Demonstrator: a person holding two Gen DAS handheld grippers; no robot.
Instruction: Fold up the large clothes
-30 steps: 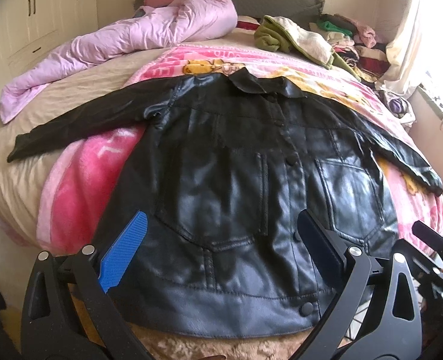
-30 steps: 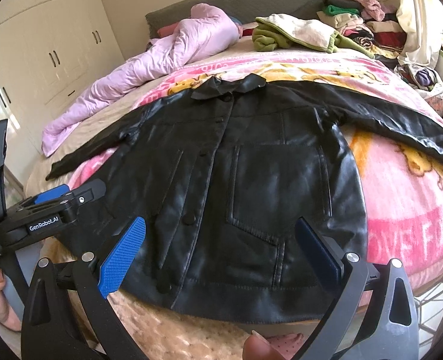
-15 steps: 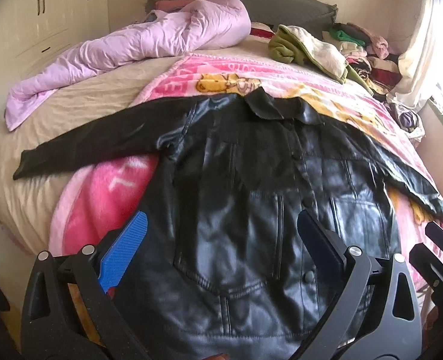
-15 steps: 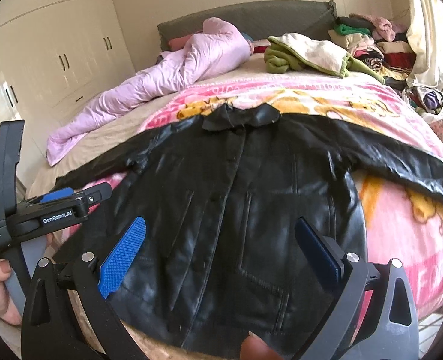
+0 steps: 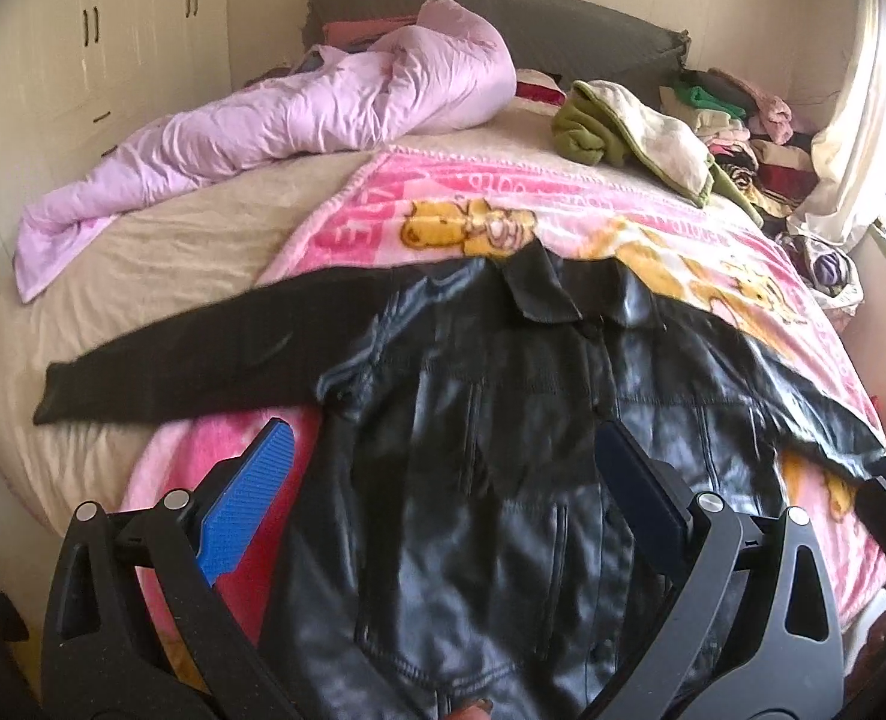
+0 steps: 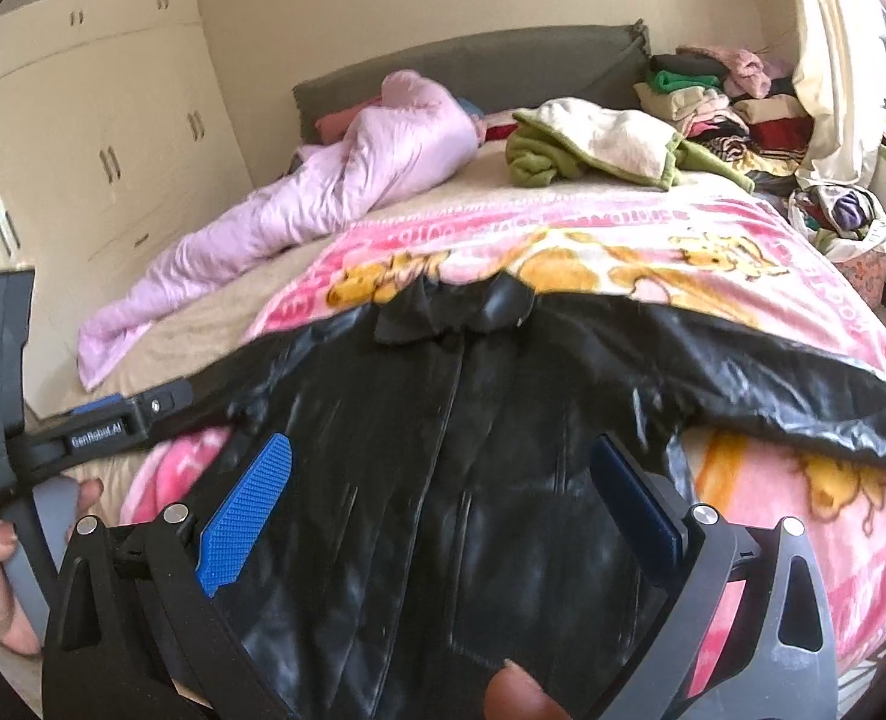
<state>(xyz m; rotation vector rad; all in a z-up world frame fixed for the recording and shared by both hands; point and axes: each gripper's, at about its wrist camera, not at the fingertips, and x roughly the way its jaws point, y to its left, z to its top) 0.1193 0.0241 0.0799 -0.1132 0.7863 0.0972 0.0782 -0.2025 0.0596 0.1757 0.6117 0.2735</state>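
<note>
Both hand-held grippers hang over the black leather jacket [image 5: 502, 450], fingers spread wide and holding nothing: the left hand-held gripper [image 5: 437, 492] above the jacket's front, the right hand-held gripper [image 6: 437, 498] over its button line. That jacket lies face up on the pink cartoon blanket [image 5: 652, 210], collar toward the headboard [image 5: 562, 18], sleeves out to both sides. Beyond the jacket's collar sit a lilac quilt [image 5: 299, 120] and a green-and-cream garment [image 5: 628, 126].
</note>
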